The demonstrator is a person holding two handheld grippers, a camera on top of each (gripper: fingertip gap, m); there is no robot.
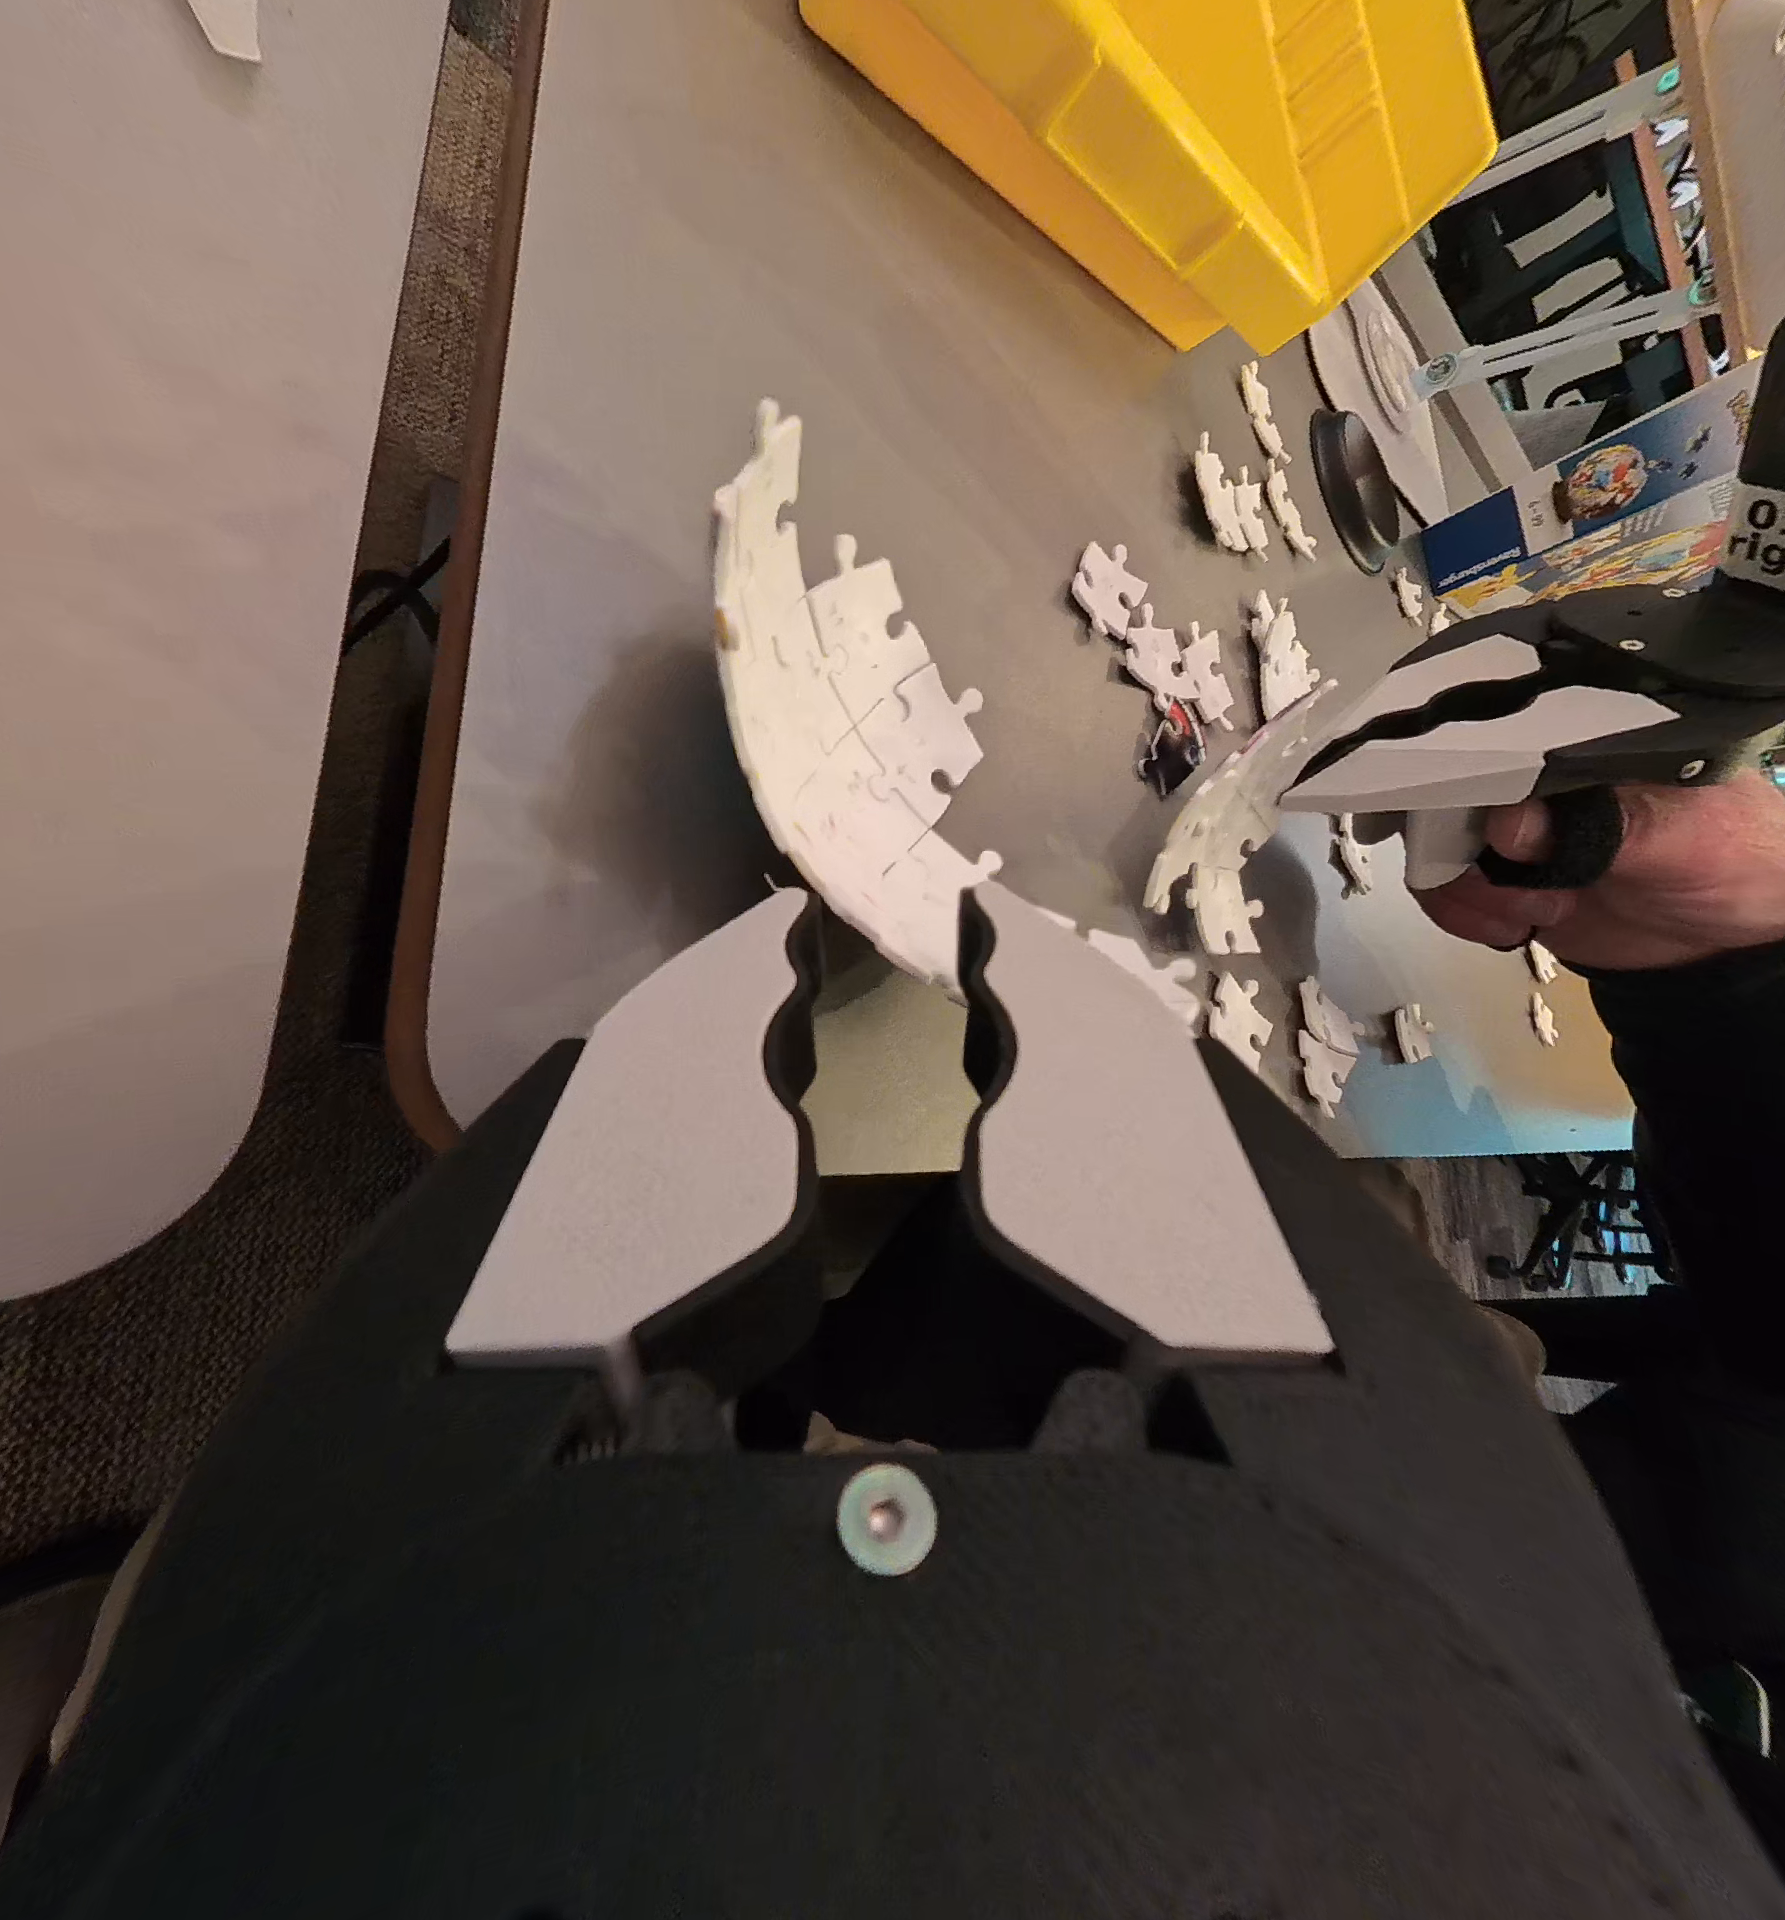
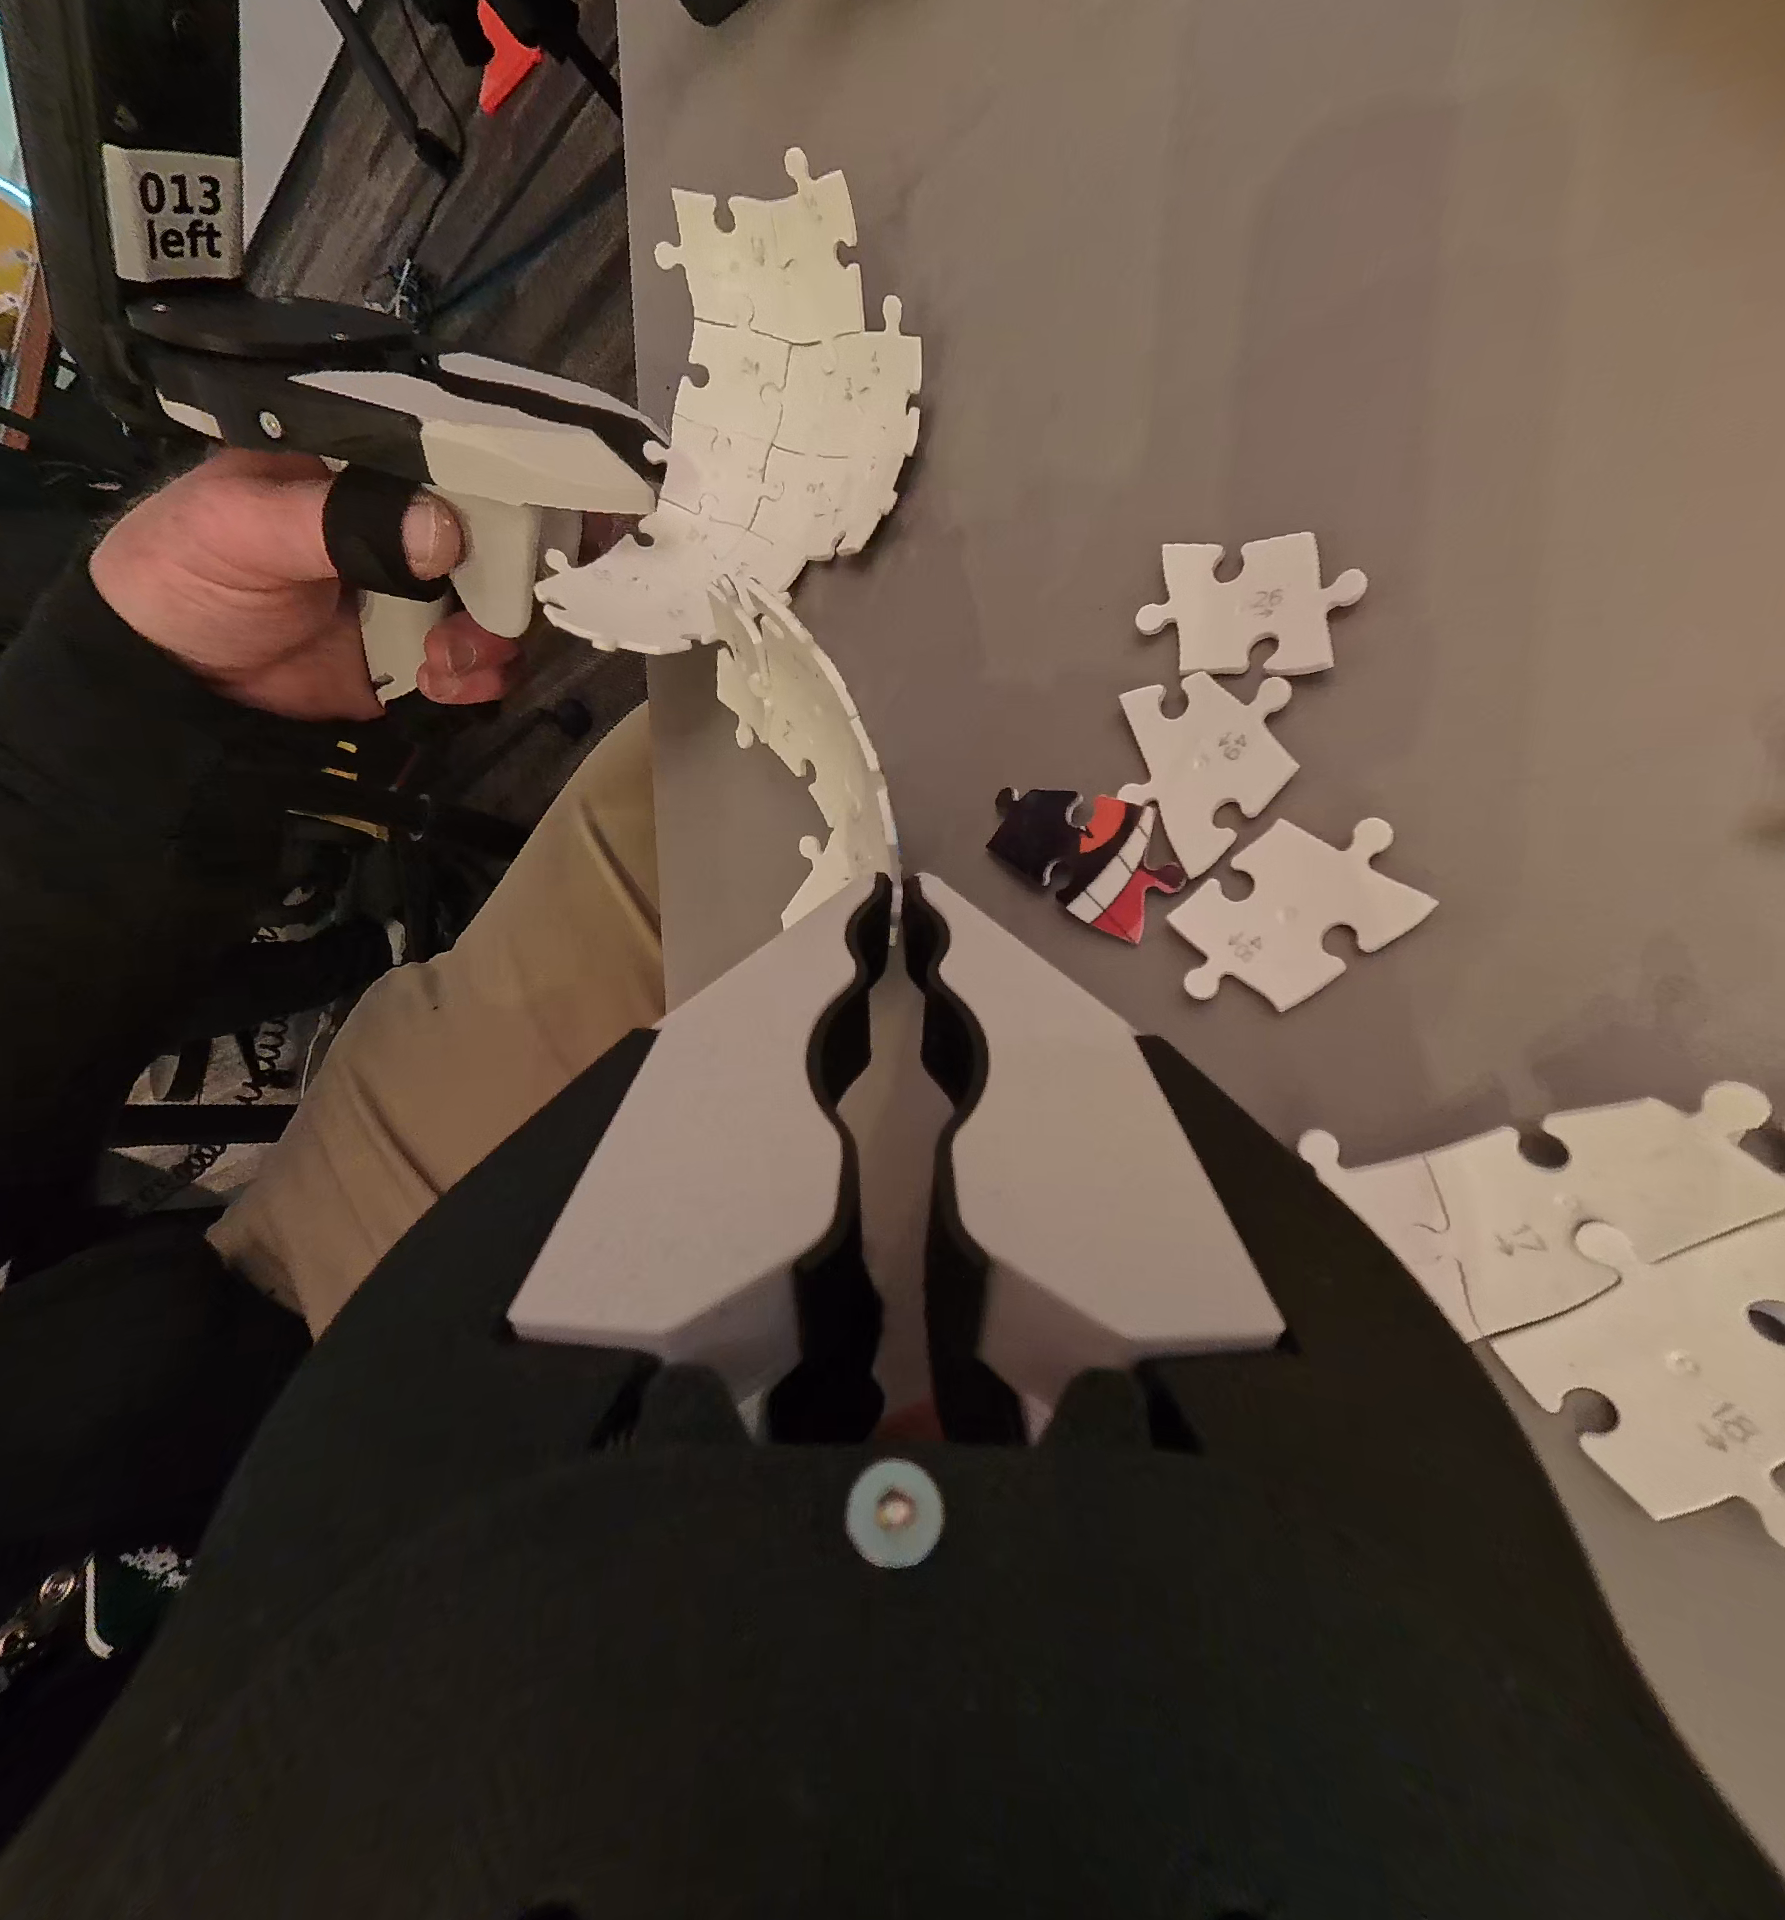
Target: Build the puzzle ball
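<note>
The large curved section (image 1: pixel 846 727) of the puzzle ball hangs above the grey surface (image 1: pixel 971 312), its white back showing. The left tongs (image 1: pixel 888 914) appear to pinch its lower edge, though their fingers stand visibly apart in their own view, so the hold looks loose at best. The right tongs (image 2: pixel 898 894) are nearly pressed together, pinching the thin edge of a smaller curved strip (image 2: pixel 815 727), whose far end meets the large section's lower rim.

Both shells look light, stiff across each piece and weak at the seams; they should be held near the joining edge, on a full piece rather than a tab.

The right wrist view alone shows that meeting point, plus a printed piece (image 2: pixel 1085 862) face up, right of the large section. Only the left wrist view shows the yellow bin (image 1: pixel 1179 156) and the puzzle box (image 1: pixel 1594 520) beyond it.
</note>
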